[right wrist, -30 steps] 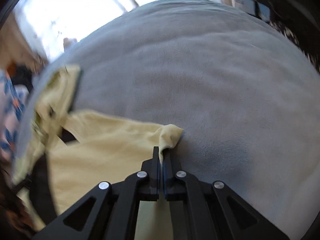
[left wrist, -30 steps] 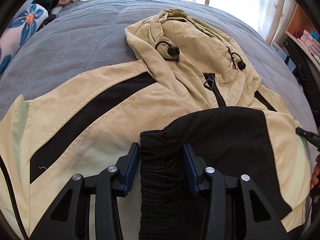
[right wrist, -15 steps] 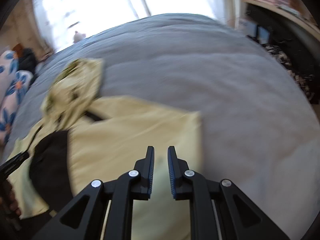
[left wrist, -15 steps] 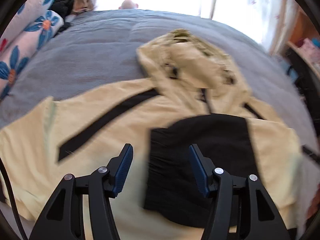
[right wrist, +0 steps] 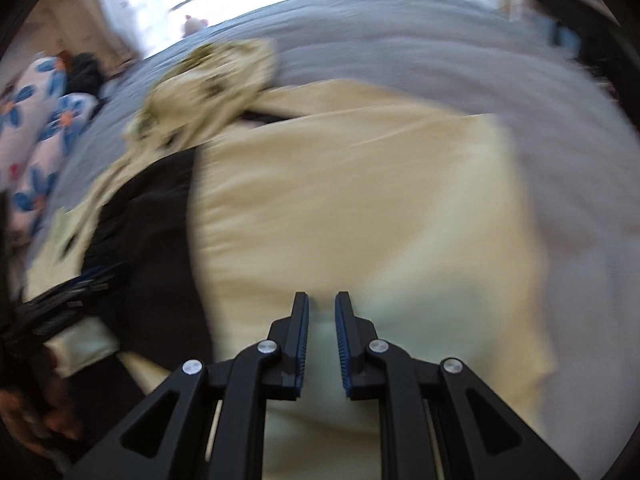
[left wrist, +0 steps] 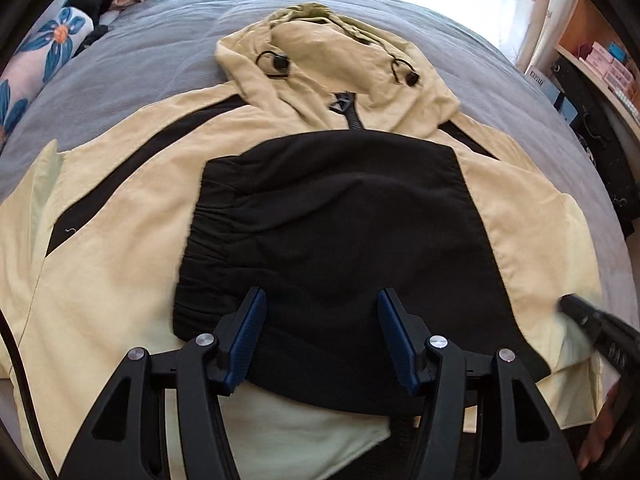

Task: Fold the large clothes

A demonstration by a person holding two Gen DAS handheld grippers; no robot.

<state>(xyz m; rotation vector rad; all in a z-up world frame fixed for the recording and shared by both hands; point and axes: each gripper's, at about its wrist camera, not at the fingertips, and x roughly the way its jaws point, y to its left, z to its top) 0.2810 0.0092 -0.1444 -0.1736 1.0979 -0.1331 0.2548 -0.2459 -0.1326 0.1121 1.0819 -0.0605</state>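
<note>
Garment: a cream and black hooded jacket was laid flat, front up, on the grey bed cover, its hood toward 12 o'clock in the left wrist view.
Right sleeve: a black-cuffed sleeve was seen folded across the chest, the elastic cuff toward 9 o'clock and the cream shoulder toward 3 o'clock.
Left sleeve: it was seen spread out flat toward 9 o'clock, not yet folded in.
Left gripper: its jaws were held well apart above the black sleeve, with nothing pressed between the pads.
Right gripper: its jaws were parted by a narrow gap over cream cloth near the fold at the jacket's side; no cloth was clamped. This view was blurred.
Done: one sleeve fold was judged complete and let go by both grippers.
Left: the other sleeve, the hood and the fold of the body were judged outstanding.
Stage: the task was judged to be in its early part.
</note>
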